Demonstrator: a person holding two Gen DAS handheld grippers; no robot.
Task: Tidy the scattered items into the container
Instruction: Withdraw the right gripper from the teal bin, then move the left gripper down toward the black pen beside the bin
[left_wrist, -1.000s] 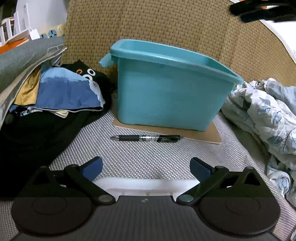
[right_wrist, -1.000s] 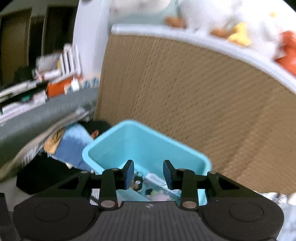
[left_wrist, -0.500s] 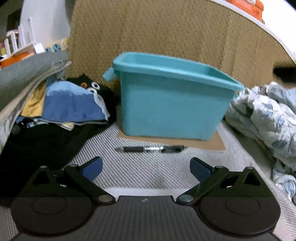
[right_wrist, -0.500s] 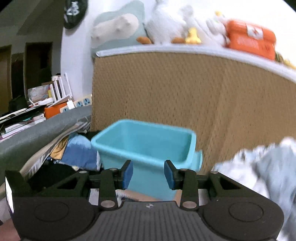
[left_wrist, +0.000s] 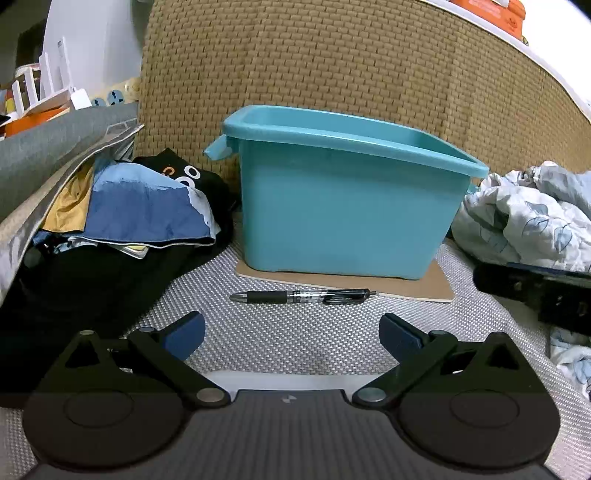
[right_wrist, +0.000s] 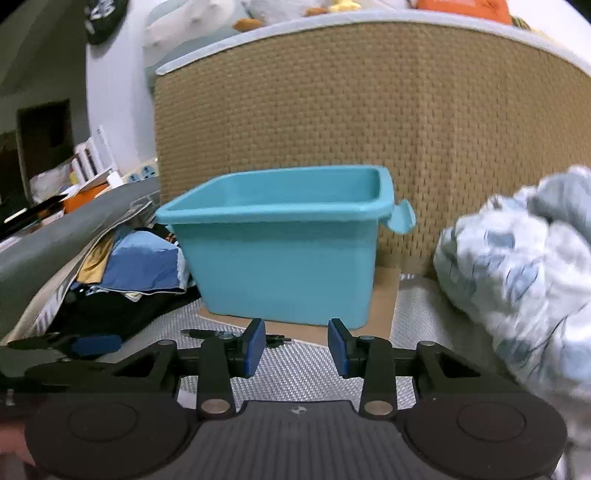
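Pen (left_wrist: 301, 296): lies on the mat, just before your teal bin (left_wrist: 343, 214), not yet binned.
Bin contents: hidden from here, perhaps filled.
Left gripper (left_wrist: 291, 330): fingers wide apart, empty.
Right gripper (right_wrist: 297, 345): fingers narrowly apart, empty.

No legible text, labels, brands or numbers anywhere.

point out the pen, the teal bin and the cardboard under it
pen (left_wrist: 299, 296), left wrist view, on the middle of its barrel
teal bin (left_wrist: 343, 218), left wrist view, on its front wall
cardboard (left_wrist: 439, 290), left wrist view, on its bare front right corner
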